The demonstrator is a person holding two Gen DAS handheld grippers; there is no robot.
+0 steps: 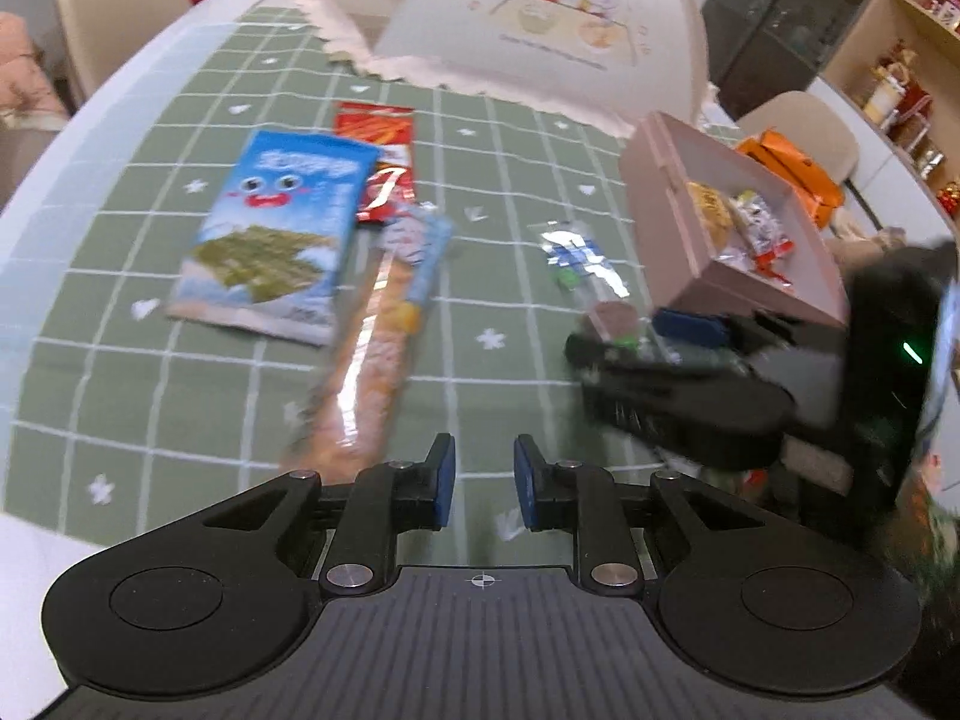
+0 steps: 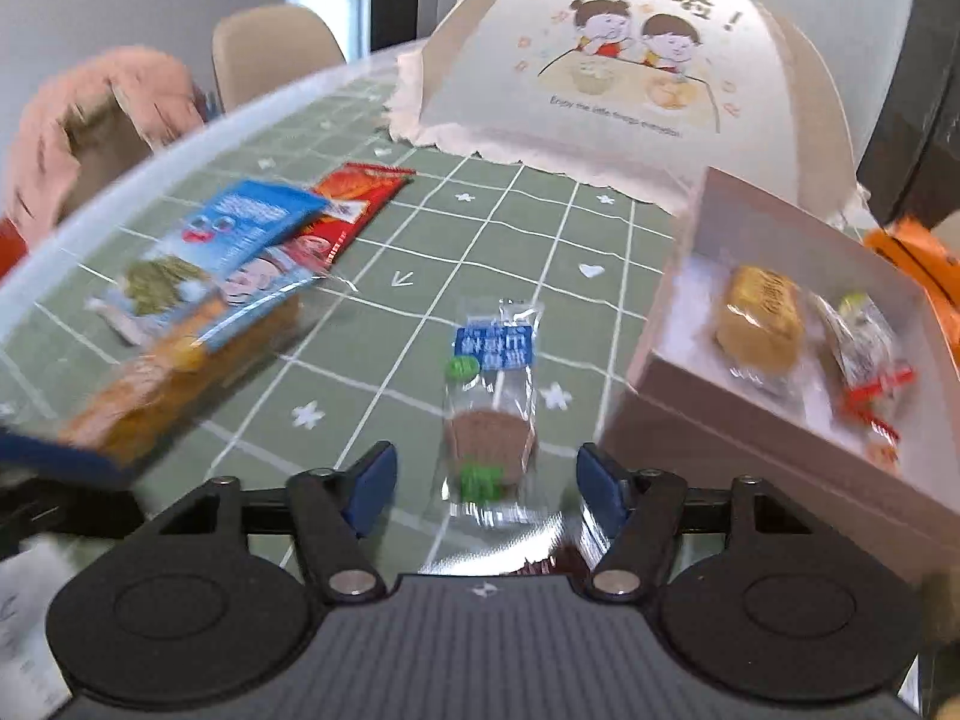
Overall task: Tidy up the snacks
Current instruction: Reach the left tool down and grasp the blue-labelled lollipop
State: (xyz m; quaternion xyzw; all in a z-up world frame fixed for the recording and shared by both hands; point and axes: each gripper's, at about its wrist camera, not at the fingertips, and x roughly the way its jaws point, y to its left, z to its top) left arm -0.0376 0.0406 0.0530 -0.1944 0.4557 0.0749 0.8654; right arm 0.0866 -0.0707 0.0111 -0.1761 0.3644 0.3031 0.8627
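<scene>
Squarely between hand-held gripper (image 2: 486,489) pads (image 2: 372,489): wrapped snack (image 2: 489,402)

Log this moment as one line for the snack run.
right tool: open around clear-wrapped snack | left tool: open, empty | pink box: two snacks inside | table: three packets left
</scene>
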